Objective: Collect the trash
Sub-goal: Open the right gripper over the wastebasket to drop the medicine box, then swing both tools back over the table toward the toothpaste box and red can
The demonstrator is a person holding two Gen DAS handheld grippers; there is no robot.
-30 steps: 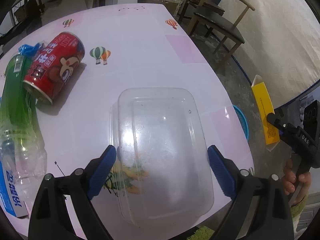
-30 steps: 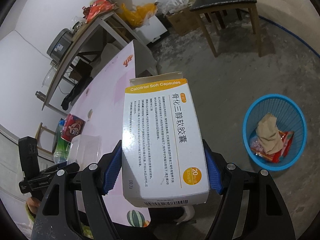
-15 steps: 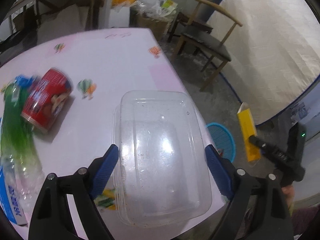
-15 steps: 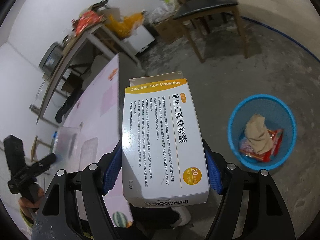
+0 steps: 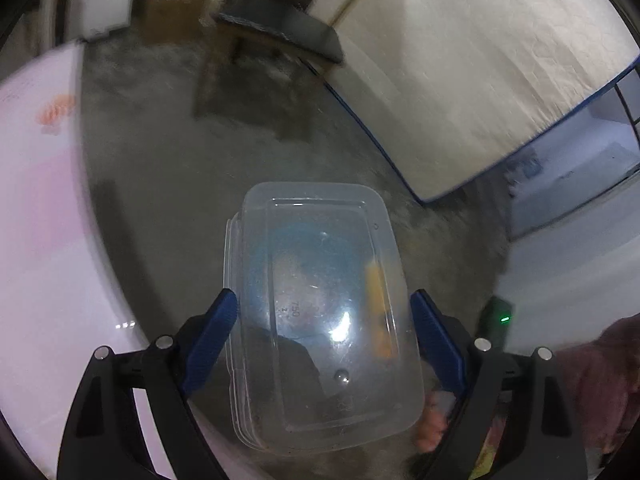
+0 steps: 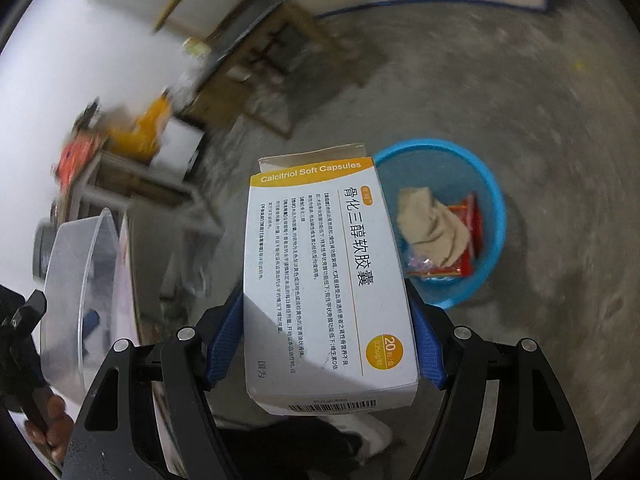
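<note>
1. Starting with the left wrist view: the left gripper [image 5: 324,340] is seen with its blue fingers [image 5: 210,336] pressed against both long sides of a clear plastic container [image 5: 320,312], which is held clear of the pink table [image 5: 44,216] at the left, above grey floor.
2. Through the container's clear wall a blue round shape and an orange patch are seen; these are judged to be the basket and the box beyond, though blur prevents certainty.
3. In the right wrist view, the right gripper [image 6: 324,340] is closed on a white and orange medicine box [image 6: 324,280], gripped by its two long edges.
4. The blue basket [image 6: 490,216] stands on the floor just beyond the box, to the right. A beige cloth [image 6: 432,228] and a red wrapper [image 6: 466,232] are already lying in it.
5. The container [image 6: 76,292] is visible at the near left.
6. Progress is judged as partial: some trash is binned, two items are held but not yet released.
</note>
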